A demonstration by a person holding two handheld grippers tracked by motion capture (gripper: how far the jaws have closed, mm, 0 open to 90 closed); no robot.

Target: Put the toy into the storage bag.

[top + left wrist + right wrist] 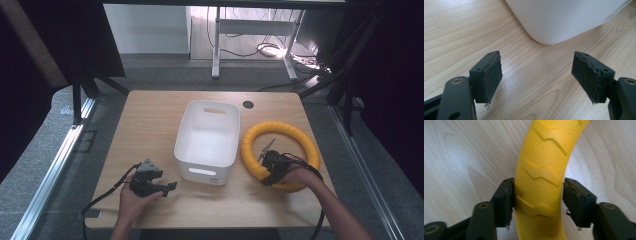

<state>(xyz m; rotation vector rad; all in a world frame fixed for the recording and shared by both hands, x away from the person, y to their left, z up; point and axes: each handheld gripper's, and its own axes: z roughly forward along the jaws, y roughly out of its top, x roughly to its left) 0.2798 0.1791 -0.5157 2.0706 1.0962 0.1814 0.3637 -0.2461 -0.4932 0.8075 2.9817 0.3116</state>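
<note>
Ring (pixel 280 155) work is at the grasping step: the yellow ring lies flat on the bench (pixel 150 120), just right of the white bin (pixel 207 140), and it has not left the wood.

At the near left, the left tool (pixel 170 187) rests low over bare bench with its jaws wide apart and nothing between them. In the left gripper view a rounded corner of the bin (pixel 564 22) stands just beyond the pads (pixel 492 75), apart from them.

The bin sits mid-bench, upright and empty.

At the right, the right tool (pixel 265 150) straddles the near left arc of the ring. In the right gripper view the ribbed yellow tube (pixel 540 177) runs up between the jaws; the left pad (pixel 507 197) touches it, while the right pad (pixel 576 202) looks just at its side, so a firm clamp cannot be told.

The next move probably calls for closing fully on the tube, then lifting it clear and carrying it left over the bin rim. Because the ring looks wider than the bin's opening, it may need tilting, perhaps with the left tool steadying.
</note>
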